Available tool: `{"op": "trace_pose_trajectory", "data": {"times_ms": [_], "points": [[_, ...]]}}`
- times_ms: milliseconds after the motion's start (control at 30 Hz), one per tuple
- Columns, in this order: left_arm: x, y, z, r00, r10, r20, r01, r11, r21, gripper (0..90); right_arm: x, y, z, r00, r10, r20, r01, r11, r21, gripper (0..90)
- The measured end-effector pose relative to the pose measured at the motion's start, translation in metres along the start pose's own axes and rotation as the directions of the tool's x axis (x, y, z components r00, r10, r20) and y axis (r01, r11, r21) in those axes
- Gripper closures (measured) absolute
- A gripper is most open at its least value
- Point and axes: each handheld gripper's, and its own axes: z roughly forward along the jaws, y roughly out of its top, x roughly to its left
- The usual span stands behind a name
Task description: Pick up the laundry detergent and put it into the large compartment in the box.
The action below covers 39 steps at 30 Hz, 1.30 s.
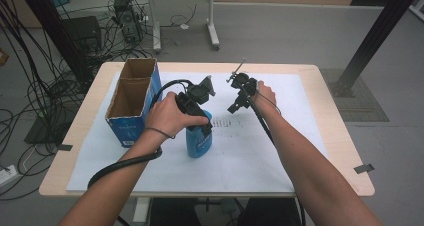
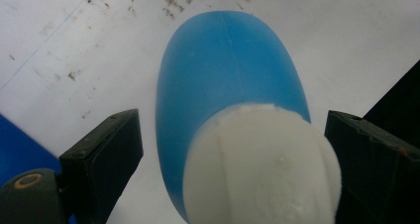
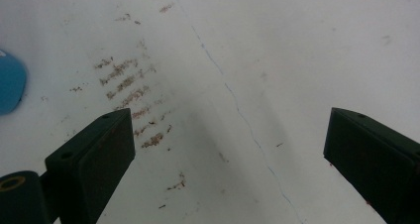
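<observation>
1. The wooden surface (image 1: 330,136), under white paper (image 1: 260,156), stands on a grey floor (image 1: 300,31) with tangled cables (image 1: 30,86).
2. Left tongs (image 2: 233,149) gape around the upright blue bottle (image 2: 223,70) beside the cardboard box (image 1: 131,101), pads apart from it; right tongs (image 3: 230,154) hang open, empty.
3. The bottle's label is unreadable.

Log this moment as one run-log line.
left gripper: open, jaws astride blue bottle | right gripper: open, nothing between jaws | cardboard box: left of bottle
</observation>
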Motion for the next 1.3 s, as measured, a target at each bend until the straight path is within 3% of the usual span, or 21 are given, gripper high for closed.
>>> {"op": "trace_pose_trajectory", "data": {"times_ms": [1300], "points": [[-0.0015,-0.0014,-0.0023,1.0,-0.005,-0.001,0.005,1.0,-0.007,9.2,-0.0001,-0.0003,-0.0032,0.9999,-0.002,0.012,0.002,1.0,0.001,5.1]]}}
